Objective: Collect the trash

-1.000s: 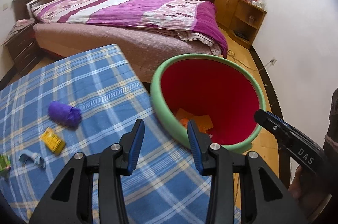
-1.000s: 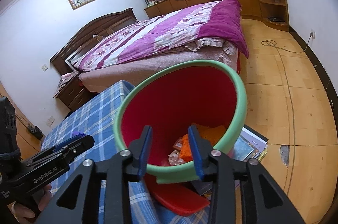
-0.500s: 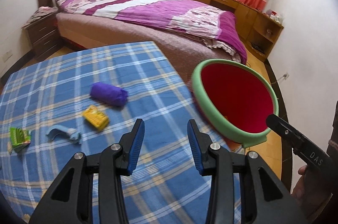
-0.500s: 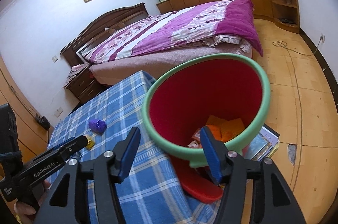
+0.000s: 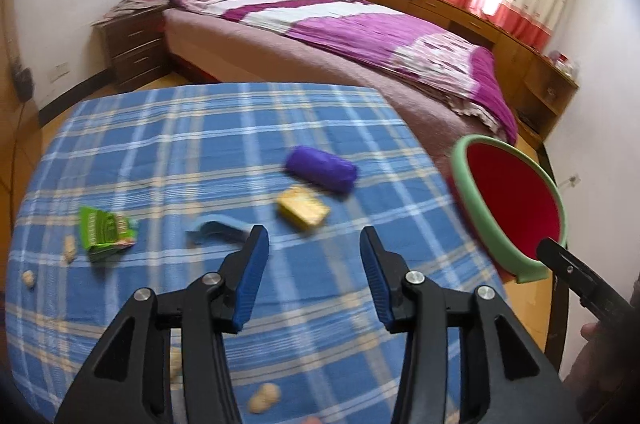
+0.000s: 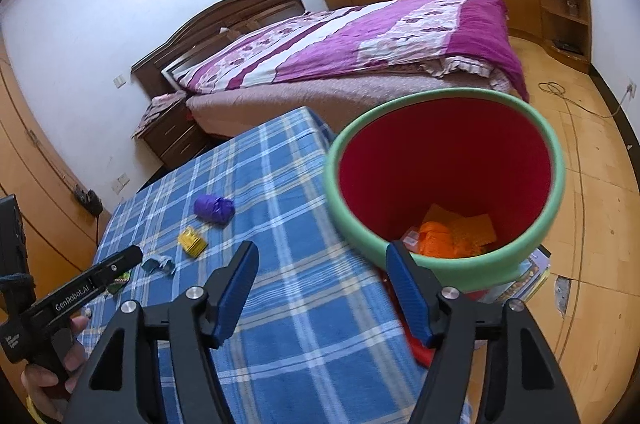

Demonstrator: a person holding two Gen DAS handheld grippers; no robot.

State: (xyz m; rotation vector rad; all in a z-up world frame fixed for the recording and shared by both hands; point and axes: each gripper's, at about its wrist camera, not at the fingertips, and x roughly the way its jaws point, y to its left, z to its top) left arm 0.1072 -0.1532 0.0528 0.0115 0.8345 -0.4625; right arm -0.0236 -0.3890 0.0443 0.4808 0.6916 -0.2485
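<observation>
Scraps on the table, bin waiting at its edge.
Mid-frame in the left view lie a purple wad [image 5: 321,169], yellow packet [image 5: 303,211], blue scrap [image 5: 218,230] and green wrapper [image 5: 105,232]: probably light and crushable, best pinched across the middle. The bin [image 6: 444,180] sits right. The left gripper [image 5: 312,264] and right gripper [image 6: 322,290] both hover with jaws opening, empty.

- My table [image 5: 320,304] wears a blue plaid cloth; on it lie a purple wad [image 5: 321,174]; a yellow packet [image 5: 303,211]; a blue scrap [image 5: 216,229]; a green wrapper [image 5: 105,233]; scattered peanuts [image 5: 264,397].
</observation>
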